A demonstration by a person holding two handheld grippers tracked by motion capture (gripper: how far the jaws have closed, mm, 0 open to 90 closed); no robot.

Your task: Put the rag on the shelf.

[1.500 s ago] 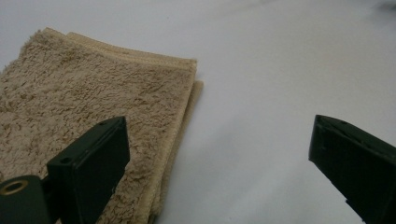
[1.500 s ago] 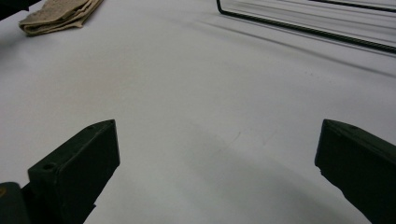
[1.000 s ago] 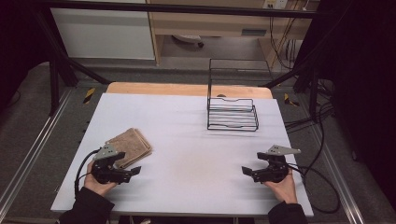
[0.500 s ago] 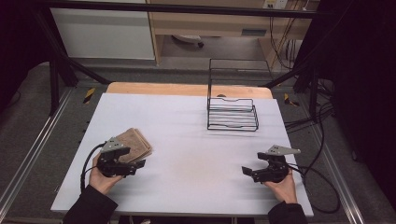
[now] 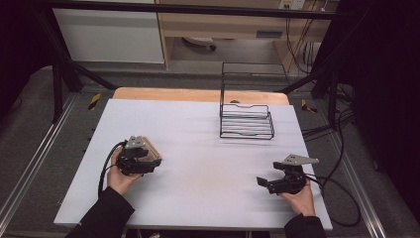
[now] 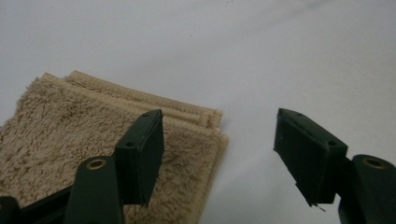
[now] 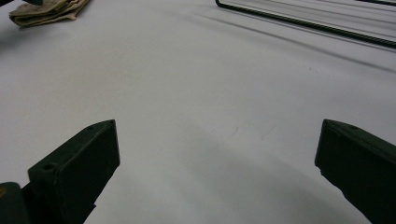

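Left gripper (image 6: 219, 158) is over the corner of the folded towel (image 6: 56, 135). Its jaws have just been closing and stand partly open with nothing pinched yet: one jaw sits above the pile, the other is past the towel's edge over the bare table (image 6: 289, 51). The towel lies flat under and left of this claw, stacked hems just ahead of the jaw tip.

It looks light, soft and floppy, with grippy pile and nothing fragile. It will sag and may unfold if lifted by one layer. Best to take the corner near the jaws and bite through all folded layers.

Right gripper (image 7: 219, 158) has jaws wide open, nothing between them, with the wire rack (image 7: 308, 21) ahead of it and the towel far ahead-left.
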